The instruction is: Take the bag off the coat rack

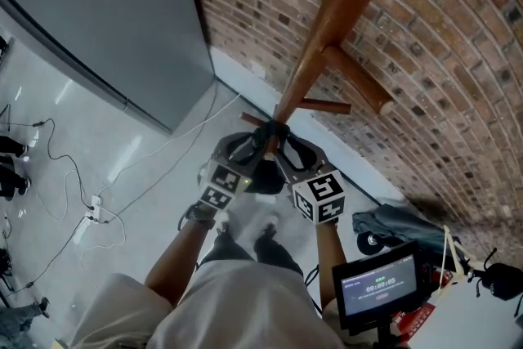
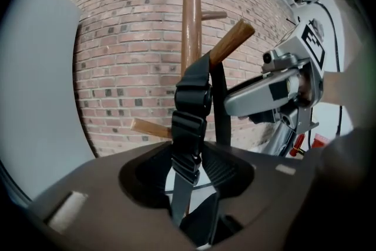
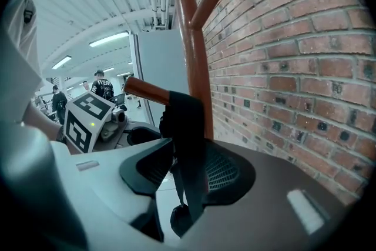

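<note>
One buckle (image 2: pixel 192 104) — left gripper view only | head view: bag (image 1: pixel 265 180)

My head camera looks steeply down from above, along the coat rack (image 1: pixel 327 29) to the floor (image 1: pixel 122 159), with my left claw (image 1: pixel 243 149) and right claw (image 1: pixel 292 153) small at the picture's middle. The camera on my left claw sits right behind its jaws and faces the brick wall (image 2: pixel 129 38) head-on (my right claw shows at that view's right side). The one on my right claw looks along that wall toward the hall (image 3: pixel 88 67). All three share the rack's pole and the black strap (image 2: pixel 191 120) on its peg (image 2: pixel 232 41), very close in both claw views.
</note>
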`<state>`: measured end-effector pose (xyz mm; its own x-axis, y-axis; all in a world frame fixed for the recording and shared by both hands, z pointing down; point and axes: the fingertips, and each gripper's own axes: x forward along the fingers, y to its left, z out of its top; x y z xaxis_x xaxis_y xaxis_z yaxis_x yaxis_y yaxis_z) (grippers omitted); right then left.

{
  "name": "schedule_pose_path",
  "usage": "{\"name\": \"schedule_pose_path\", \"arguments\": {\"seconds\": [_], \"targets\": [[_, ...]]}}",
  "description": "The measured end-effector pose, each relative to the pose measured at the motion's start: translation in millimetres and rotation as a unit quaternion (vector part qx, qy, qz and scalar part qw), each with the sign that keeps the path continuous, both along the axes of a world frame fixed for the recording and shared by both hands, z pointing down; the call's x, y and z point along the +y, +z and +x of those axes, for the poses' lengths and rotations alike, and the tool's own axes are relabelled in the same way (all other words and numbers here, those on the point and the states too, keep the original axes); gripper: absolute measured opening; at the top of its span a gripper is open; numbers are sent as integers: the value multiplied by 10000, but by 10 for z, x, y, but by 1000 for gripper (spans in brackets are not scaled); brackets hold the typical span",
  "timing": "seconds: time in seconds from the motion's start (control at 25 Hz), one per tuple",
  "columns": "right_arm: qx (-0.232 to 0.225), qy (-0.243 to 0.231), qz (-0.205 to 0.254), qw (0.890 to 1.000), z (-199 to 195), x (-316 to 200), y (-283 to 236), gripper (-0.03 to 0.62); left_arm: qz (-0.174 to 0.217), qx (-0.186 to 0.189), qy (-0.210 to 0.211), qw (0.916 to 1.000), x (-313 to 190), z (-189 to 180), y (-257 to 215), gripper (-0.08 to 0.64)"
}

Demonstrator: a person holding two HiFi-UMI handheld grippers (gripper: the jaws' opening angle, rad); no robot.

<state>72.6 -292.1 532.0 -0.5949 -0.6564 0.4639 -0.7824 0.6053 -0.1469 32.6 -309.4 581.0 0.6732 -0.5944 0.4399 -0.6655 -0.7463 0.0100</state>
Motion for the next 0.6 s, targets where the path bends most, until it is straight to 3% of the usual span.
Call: {"name": "schedule_pose_path", "arguments": {"seconds": [0.28,0.6], "targets": [[-81,-30,64,9999,-53,-40,15,127,-67,126,0,9999,-27,66,28,152],[67,-67,133,9999,-100,-37,14,106,-51,140,-95,9998,-24,41,18,87]]}}
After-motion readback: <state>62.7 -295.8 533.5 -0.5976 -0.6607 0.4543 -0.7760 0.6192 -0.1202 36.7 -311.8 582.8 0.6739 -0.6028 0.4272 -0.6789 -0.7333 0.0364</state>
